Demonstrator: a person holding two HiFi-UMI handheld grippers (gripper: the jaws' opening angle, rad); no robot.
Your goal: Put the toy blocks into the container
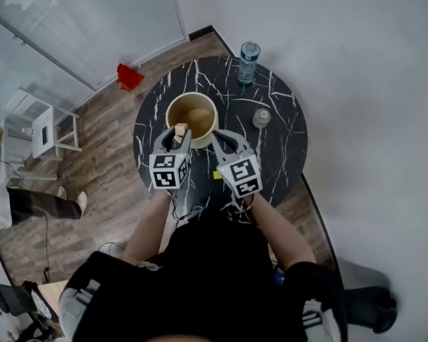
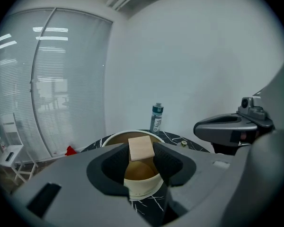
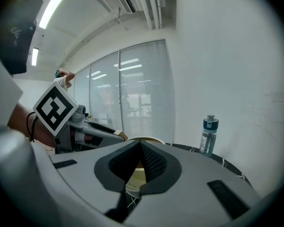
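Note:
A pale wooden block (image 2: 141, 148) sits pinched between the pads of my left gripper (image 2: 141, 151), held just short of the near rim of the cream round container (image 2: 132, 181). From the head view the block (image 1: 180, 131) and left gripper (image 1: 180, 135) hover at the container's (image 1: 191, 98) front left edge. My right gripper (image 1: 217, 138) is shut with nothing in it, close beside the container's right front; its closed tips (image 3: 141, 146) point at the container (image 3: 135, 178). A small yellow block (image 1: 217, 174) lies on the black marble table (image 1: 285, 148) between the two grippers.
A water bottle (image 1: 248, 63) stands at the table's far edge, and a small grey lid-like object (image 1: 261, 117) lies right of the container. A red item (image 1: 129, 75) lies on the wooden floor by the glass wall. Another person's legs (image 1: 43, 205) are at far left.

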